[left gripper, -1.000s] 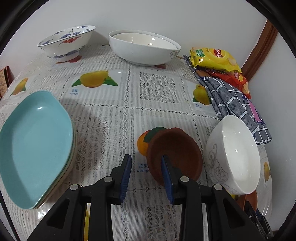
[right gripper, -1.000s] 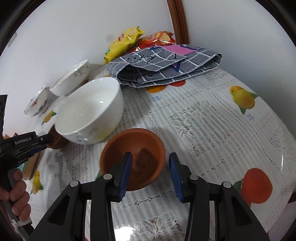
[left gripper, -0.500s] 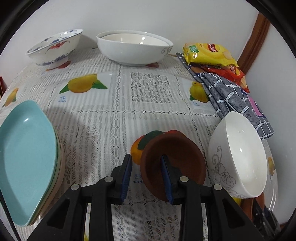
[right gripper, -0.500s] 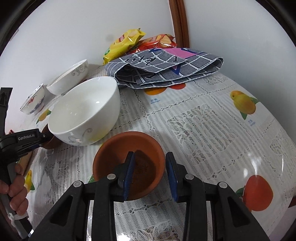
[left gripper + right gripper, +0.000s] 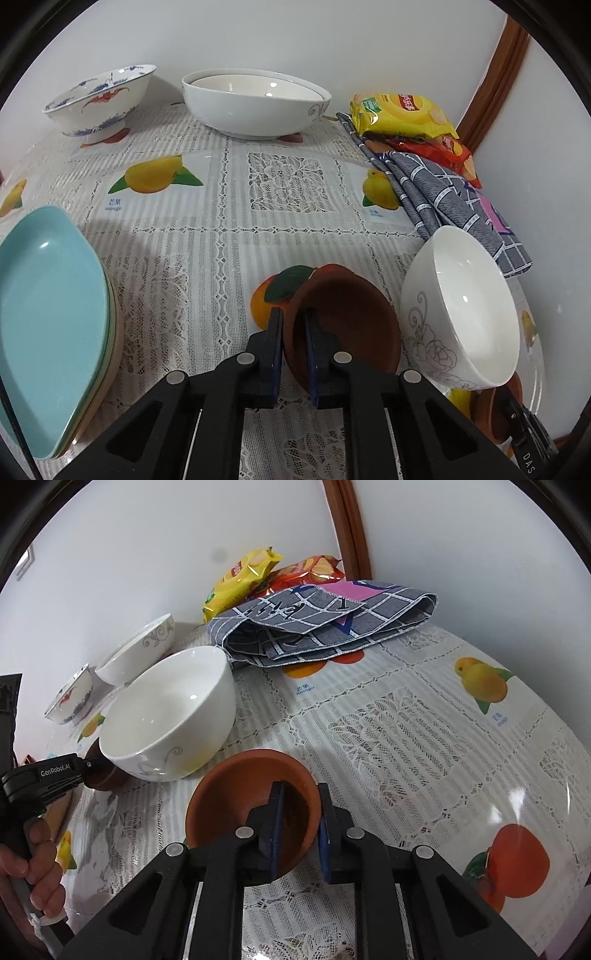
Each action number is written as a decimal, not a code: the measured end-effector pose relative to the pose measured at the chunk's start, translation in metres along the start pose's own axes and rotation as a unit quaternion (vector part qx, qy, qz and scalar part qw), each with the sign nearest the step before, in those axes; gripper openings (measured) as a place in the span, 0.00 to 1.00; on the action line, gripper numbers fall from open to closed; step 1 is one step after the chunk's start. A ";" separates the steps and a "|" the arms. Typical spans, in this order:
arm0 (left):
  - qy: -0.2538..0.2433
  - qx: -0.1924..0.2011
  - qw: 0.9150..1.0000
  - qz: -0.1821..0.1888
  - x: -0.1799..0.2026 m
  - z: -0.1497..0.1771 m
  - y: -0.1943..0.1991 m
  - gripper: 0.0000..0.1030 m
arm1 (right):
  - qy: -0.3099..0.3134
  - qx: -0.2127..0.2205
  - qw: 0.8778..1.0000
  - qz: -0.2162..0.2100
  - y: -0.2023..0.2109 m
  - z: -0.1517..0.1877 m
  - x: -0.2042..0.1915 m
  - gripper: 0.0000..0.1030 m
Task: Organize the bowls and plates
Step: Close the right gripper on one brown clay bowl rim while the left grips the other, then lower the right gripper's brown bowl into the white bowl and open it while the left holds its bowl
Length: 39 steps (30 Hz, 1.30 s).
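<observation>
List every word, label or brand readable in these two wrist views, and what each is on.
"GenRobot.AI": side of the left gripper.
"mango", below Chinese characters: tablecloth, beside the printed fruit.
"DAS", cut off: right gripper.
Yellow snack bag: red logo, too blurred.
Grey checked cloth: lettering unreadable.

A table (image 5: 229,221) under a lace-patterned fruit-print cover carries a stack of plates (image 5: 51,325) with a teal one on top, a painted bowl (image 5: 99,103), nested white bowls (image 5: 255,103), a deep white bowl (image 5: 461,314), two brown clay bowls (image 5: 347,332) (image 5: 255,805), a folded grey checked cloth (image 5: 325,624) and snack bags (image 5: 399,114).
</observation>
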<state>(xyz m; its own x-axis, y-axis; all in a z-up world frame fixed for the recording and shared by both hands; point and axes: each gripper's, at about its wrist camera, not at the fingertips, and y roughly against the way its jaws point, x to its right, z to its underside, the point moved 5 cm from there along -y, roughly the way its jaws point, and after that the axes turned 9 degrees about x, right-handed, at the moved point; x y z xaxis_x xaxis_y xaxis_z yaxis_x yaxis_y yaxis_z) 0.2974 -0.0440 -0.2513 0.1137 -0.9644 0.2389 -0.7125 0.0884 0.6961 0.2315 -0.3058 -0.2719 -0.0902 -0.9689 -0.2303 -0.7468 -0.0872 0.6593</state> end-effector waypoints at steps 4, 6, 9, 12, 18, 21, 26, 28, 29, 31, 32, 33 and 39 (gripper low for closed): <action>0.005 0.003 1.000 0.014 -0.001 -0.001 0.007 0.09 | 0.004 0.002 1.000 0.001 0.007 -0.001 -0.002 0.12; 0.011 0.000 1.000 0.014 -0.003 -0.002 0.007 0.09 | 0.003 0.001 1.000 0.001 0.011 -0.002 0.000 0.11; 0.021 -0.008 1.000 0.020 -0.006 -0.002 0.008 0.09 | -0.009 0.002 1.000 0.002 0.018 -0.005 0.003 0.10; 0.018 -0.008 1.000 0.022 -0.007 -0.003 0.016 0.09 | -0.018 0.003 1.000 0.006 0.026 -0.009 0.005 0.10; 0.002 -0.003 1.000 0.025 -0.004 -0.012 0.037 0.09 | -0.036 0.013 0.999 0.010 0.042 -0.017 0.004 0.10; -0.011 0.003 0.999 0.030 0.000 -0.022 0.048 0.09 | -0.041 0.023 0.999 0.014 0.051 -0.026 0.001 0.10; -0.024 0.007 0.999 0.045 0.008 -0.043 0.064 0.09 | -0.056 0.038 0.997 0.024 0.064 -0.046 -0.009 0.10; -0.036 0.008 0.998 0.046 0.012 -0.052 0.068 0.09 | -0.062 0.044 0.997 0.025 0.068 -0.057 -0.015 0.10; -0.045 0.010 0.998 0.047 0.016 -0.057 0.071 0.09 | -0.064 0.048 0.996 0.027 0.071 -0.061 -0.018 0.10; -0.060 0.015 0.997 0.052 0.022 -0.068 0.077 0.09 | -0.069 0.059 0.995 0.029 0.076 -0.073 -0.025 0.10; -0.065 0.019 0.996 0.056 0.025 -0.072 0.080 0.09 | -0.072 0.062 0.995 0.029 0.077 -0.077 -0.029 0.10; -0.068 0.023 0.996 0.059 0.027 -0.078 0.084 0.09 | -0.074 0.065 0.995 0.029 0.077 -0.082 -0.032 0.10; -0.079 0.046 0.994 0.061 0.030 -0.109 0.095 0.09 | -0.087 0.072 0.993 0.034 0.067 -0.113 -0.051 0.10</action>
<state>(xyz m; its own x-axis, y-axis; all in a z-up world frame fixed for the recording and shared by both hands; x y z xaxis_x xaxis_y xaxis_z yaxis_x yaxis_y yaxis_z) 0.3089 -0.0374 -0.1039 -0.0818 -0.9756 0.2036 -0.7749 0.1907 0.6026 0.2607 -0.2889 -0.1349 -0.2471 -0.9157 -0.3168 -0.8201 0.0235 0.5717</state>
